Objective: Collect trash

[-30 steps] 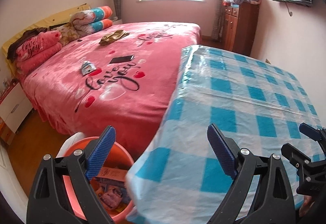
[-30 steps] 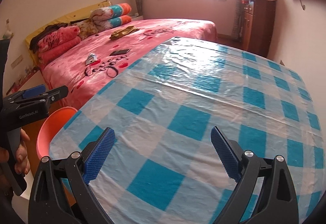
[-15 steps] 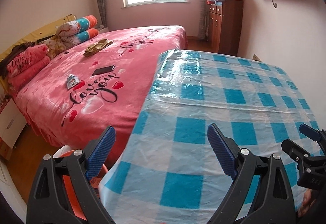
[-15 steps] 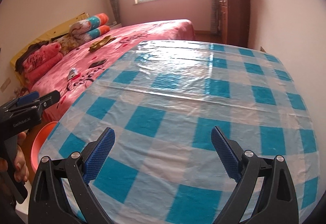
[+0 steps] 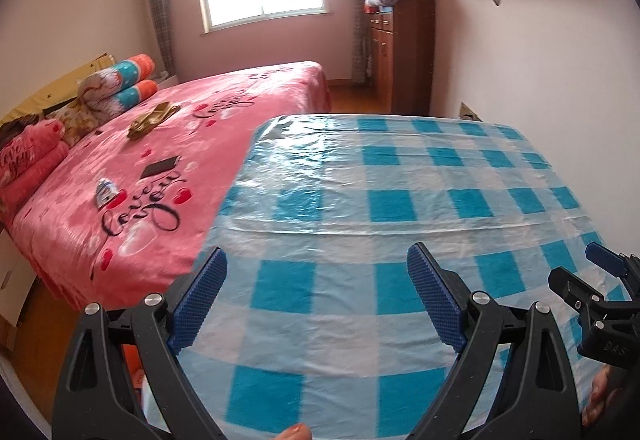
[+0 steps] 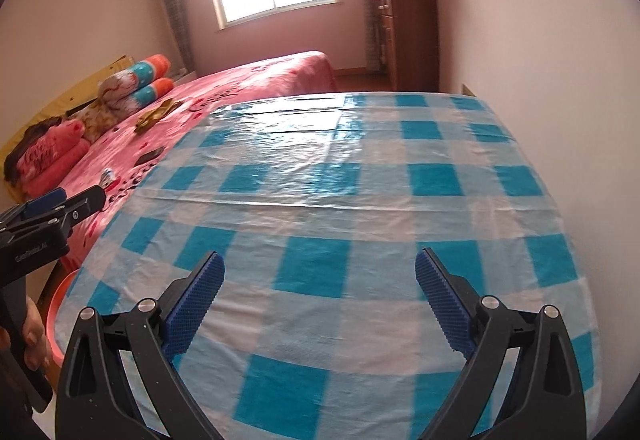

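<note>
1. The round orange plastic trash bucket (image 6: 60,304) sits on the floor at the near left corner of the table; a second ago its wrappers showed in the left view, now only an orange sliver (image 5: 134,364) peeks past the left gripper (image 5: 316,304)
2. Both views have swung up over the blue-and-white checked plastic tablecloth (image 6: 340,207), which shows no litter, so collecting looks finished
3. The left gripper and right gripper (image 6: 318,306) gape wide, holding nothing
4. The pink printed bed (image 5: 160,175) lies just left
</note>
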### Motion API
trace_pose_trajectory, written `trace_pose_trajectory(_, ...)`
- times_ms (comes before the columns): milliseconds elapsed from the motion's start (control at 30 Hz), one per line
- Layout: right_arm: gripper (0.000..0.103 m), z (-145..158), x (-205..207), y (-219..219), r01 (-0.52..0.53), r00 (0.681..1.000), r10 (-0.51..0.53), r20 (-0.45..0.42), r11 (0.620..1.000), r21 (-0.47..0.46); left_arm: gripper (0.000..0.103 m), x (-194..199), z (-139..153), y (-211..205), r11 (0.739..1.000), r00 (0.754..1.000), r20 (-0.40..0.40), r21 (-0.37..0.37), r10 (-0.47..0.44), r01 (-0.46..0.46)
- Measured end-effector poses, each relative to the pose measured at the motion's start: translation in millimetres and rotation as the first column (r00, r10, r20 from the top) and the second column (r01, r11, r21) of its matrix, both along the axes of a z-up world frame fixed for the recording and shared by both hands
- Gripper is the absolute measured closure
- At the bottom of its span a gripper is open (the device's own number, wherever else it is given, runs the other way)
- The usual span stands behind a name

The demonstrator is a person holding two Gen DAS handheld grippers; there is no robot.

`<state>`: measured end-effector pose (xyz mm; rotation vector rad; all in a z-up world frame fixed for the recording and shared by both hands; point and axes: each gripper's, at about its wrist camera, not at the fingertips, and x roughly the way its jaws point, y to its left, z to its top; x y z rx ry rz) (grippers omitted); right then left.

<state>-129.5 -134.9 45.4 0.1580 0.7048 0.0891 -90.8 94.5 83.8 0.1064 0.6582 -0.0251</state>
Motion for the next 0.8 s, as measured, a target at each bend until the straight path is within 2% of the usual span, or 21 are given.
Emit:
trace_pose_trajectory(100,0.008,0.0,-4.6,-17.2,0.045,0.999,-0.045,0.009,0.999,-0.011,0.011,1.6,-1.3,-16.6,1.0,1.0,0.005,0.004,-0.03,0.03)
trace_pose_trajectory(167,0.008,0.6,-6.3,-26.7,0.067,0.998,-0.067,0.015,0.998,-0.016,0.004,2.6,-1.5,-25.5,0.999,0.999,0.01,0.006,-0.041,0.041)
trace_pose_trajectory(333,0.008,3.7,-13.7,-49.4,0.126,0.991,-0.124,0.04,0.991,-0.04,0.004,2.9,-1.9,-47.7,0.997,0.997,0.025,0.011,-0.071,0.071)
trace_pose_trajectory(800,0.008,16.2,-32.3,-82.9,0.206,0.975,-0.198,0.099,0.976,-0.078,0.004,4.9,-0.2,-83.4,0.995,0.994,0.036,0.028,-0.1,0.099)
